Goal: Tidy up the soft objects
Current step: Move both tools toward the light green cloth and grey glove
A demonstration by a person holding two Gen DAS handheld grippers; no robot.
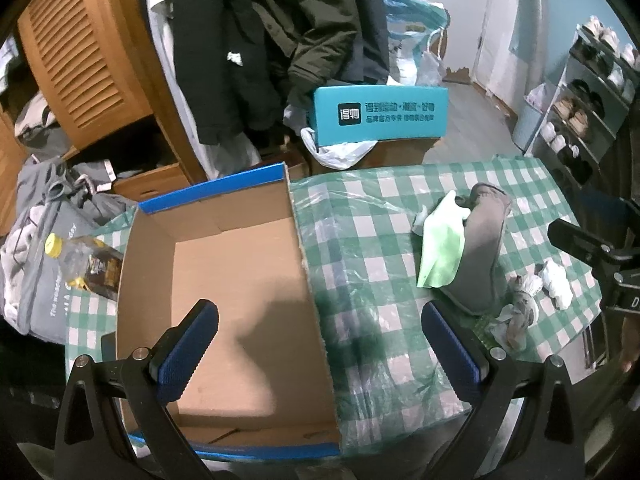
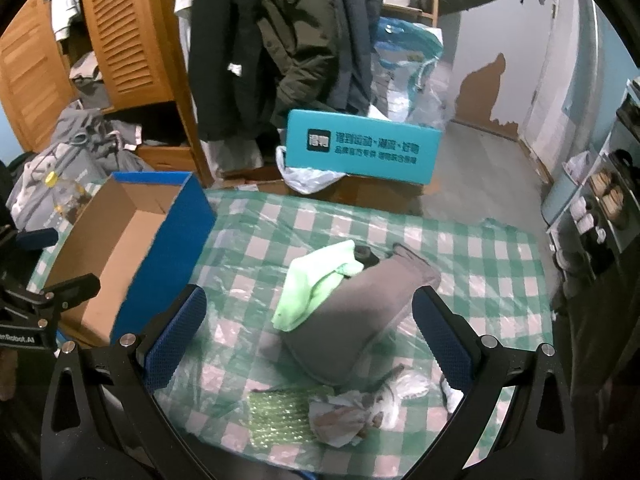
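Left gripper [image 1: 320,328] spread wide, holding nothing – hovering over open cardboard box [image 1: 224,280] and its right wall. Right gripper [image 2: 310,320] equally wide, empty, above grey cloth [image 2: 352,316] with green cloth [image 2: 312,288] draped on it. Crumpled white bits [image 2: 356,412] nearer – all on checked tablecloth [image 2: 480,264], right of box.

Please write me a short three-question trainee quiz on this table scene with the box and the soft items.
1. True or false: the cardboard box already holds a soft item.
2. Which item lies partly on the grey cloth?
A. green cloth
B. bottle
C. bubble wrap
3. Fill in: the jaws of the left gripper and right gripper are both ____.

Key:
1. False; it is empty.
2. A.
3. Open.
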